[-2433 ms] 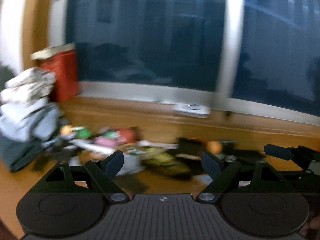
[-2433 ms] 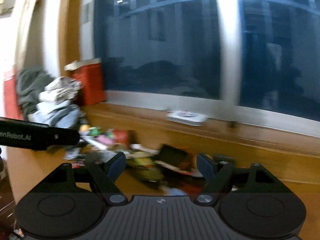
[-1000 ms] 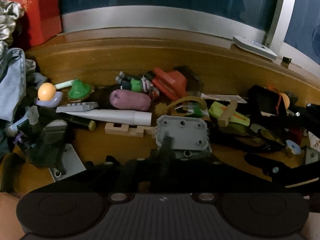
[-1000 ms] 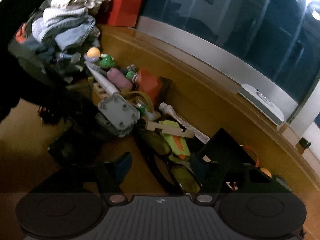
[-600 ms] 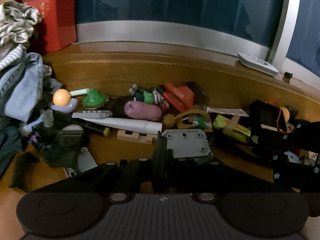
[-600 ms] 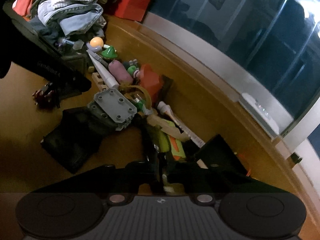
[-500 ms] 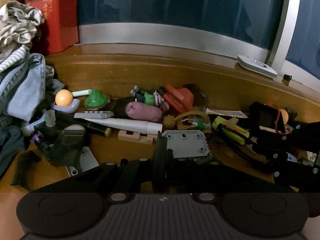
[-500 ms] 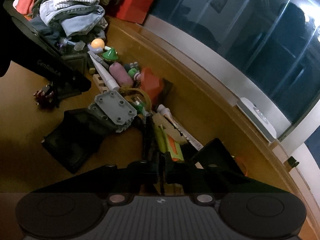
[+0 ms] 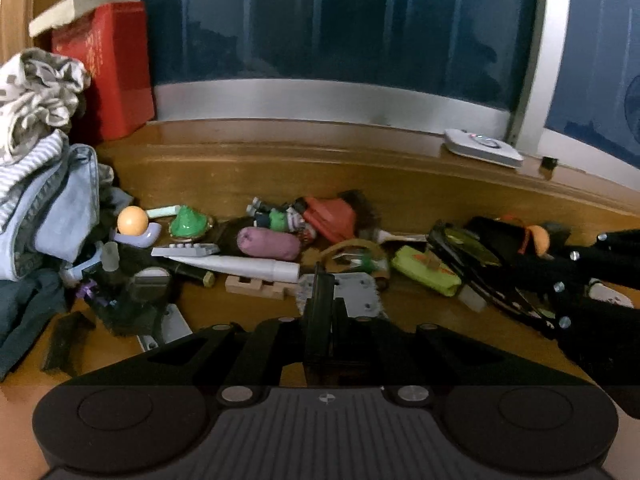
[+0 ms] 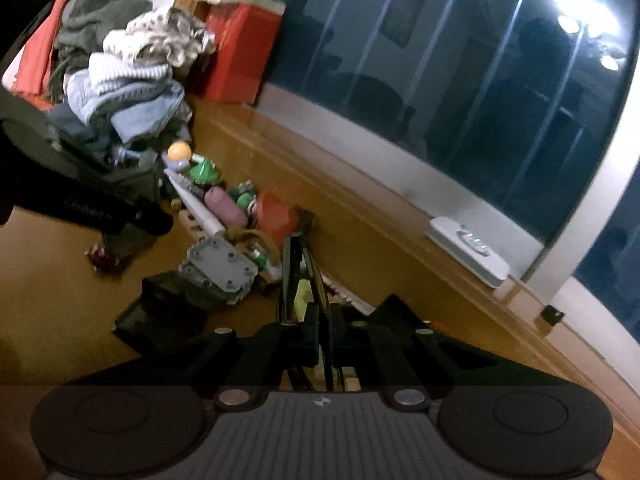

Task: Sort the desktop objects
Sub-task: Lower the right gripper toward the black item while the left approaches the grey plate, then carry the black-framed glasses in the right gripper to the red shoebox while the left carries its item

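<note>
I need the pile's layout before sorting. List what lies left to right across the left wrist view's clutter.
Clothes → orange ball → green cone → pink roll → red piece → lime block → glasses.

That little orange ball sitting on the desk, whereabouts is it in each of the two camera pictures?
Left wrist view: the orange ball sits far left, mid-height, beside the clothes pile.
Right wrist view: the orange ball is upper left, at the foot of the clothes pile.
Shared landmark: the green cone-shaped toy just right of the ball.
</note>
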Available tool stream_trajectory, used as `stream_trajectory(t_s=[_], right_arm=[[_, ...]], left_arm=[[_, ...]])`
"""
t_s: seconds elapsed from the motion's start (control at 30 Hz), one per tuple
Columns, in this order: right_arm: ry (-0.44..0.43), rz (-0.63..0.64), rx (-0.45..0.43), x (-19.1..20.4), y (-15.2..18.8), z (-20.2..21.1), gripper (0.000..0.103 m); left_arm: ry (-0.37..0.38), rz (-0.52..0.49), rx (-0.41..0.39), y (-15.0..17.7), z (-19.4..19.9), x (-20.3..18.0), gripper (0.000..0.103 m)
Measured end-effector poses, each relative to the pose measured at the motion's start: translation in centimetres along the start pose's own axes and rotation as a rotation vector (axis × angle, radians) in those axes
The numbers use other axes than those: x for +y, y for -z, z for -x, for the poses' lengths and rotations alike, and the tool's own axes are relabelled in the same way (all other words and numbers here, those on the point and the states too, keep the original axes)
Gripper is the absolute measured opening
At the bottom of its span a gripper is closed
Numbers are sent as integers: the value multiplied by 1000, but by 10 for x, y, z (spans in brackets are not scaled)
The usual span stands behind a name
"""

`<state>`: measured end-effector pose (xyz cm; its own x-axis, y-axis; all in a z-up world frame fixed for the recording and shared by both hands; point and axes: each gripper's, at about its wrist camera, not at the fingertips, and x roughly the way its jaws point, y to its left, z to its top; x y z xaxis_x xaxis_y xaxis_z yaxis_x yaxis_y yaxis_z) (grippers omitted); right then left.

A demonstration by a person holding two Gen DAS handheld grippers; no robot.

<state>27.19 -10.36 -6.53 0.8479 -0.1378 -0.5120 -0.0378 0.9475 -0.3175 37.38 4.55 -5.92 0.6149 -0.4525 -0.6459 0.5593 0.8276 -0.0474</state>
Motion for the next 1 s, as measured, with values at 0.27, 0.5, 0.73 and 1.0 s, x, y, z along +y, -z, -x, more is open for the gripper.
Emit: stream_trajectory(t_s=[0.27,0.5,0.73,1.0], right_arm=[[2,-78,-54,-10,7,42,5],[16,-125,-51,-19,23,68,5],[72,-169,-35,-40,45,97,5],[189,-268,3,-81,89,140,5]], left_arm=[[-15,-20,-23,13,30,-24,8],[-27,-39,-41,24,54,-45,8],[7,-87,-47,29,60,-80,8],[113,-193,-27,31,53,-145,8]])
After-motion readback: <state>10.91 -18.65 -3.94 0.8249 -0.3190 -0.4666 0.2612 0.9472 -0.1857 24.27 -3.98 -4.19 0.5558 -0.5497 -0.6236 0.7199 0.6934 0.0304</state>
